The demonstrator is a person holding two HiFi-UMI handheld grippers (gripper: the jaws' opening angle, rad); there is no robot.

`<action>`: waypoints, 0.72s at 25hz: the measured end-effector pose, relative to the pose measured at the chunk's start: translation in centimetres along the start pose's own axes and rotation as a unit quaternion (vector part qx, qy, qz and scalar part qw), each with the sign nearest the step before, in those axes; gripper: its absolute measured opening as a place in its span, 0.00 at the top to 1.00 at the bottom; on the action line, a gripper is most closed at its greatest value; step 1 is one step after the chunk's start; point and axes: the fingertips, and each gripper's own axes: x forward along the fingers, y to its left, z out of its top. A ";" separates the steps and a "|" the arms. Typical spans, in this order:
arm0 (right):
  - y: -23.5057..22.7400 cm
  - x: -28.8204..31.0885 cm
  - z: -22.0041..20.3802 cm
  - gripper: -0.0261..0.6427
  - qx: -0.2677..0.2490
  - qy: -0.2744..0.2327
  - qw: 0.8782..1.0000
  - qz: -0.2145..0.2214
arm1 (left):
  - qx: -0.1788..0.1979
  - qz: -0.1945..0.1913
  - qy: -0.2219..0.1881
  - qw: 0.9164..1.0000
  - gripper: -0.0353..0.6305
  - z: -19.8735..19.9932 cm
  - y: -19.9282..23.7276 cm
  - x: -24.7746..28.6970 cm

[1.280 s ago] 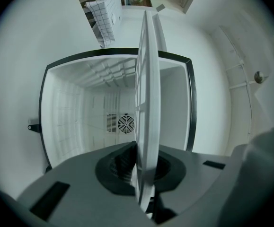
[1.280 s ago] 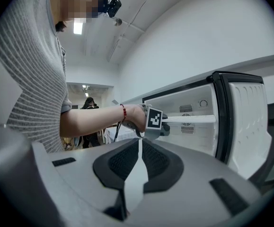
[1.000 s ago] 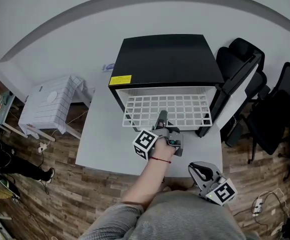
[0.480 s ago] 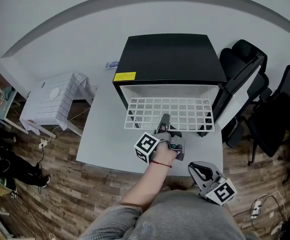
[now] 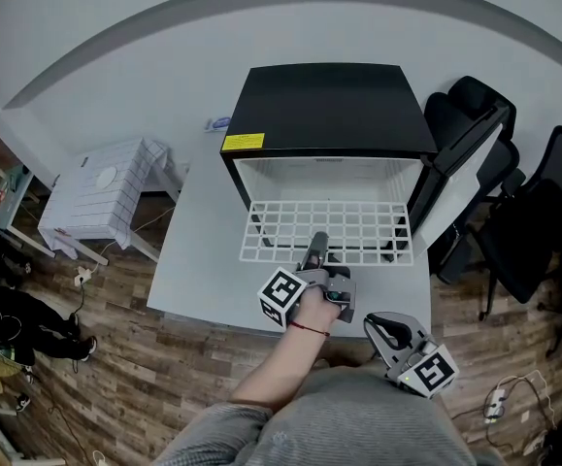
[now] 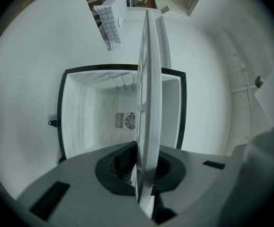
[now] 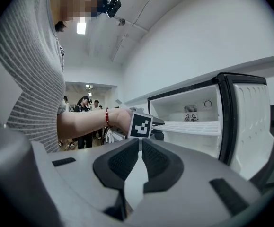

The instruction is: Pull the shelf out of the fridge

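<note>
We see the left gripper (image 5: 315, 246) pinching the shelf (image 5: 331, 223) at its near edge, outside the fridge (image 5: 324, 110); right gripper (image 5: 380, 327) pressed together, empty.

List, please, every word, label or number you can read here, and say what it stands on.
Yellow sticker on the fridge top: print too small to read.
Marker cube on the left gripper: black-and-white square pattern, no letters.
Marker cube on the right gripper: likewise a pattern only.
No other text is legible.
</note>
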 end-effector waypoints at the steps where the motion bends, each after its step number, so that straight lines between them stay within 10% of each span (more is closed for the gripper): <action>1: 0.1 -0.1 0.0 0.94 -0.001 0.000 1.000 0.000 | 0.000 -0.003 -0.001 1.000 0.90 0.1 -0.2 -0.2; 10: 0.7 -0.5 0.1 0.94 -0.002 -0.004 1.000 0.005 | 0.028 -0.041 -0.009 0.999 0.90 1.4 -3.5 -3.2; 18: 1.3 -0.4 0.7 0.94 -0.010 -0.011 1.000 0.013 | 0.157 -0.053 0.028 0.986 0.90 1.3 -5.2 -5.9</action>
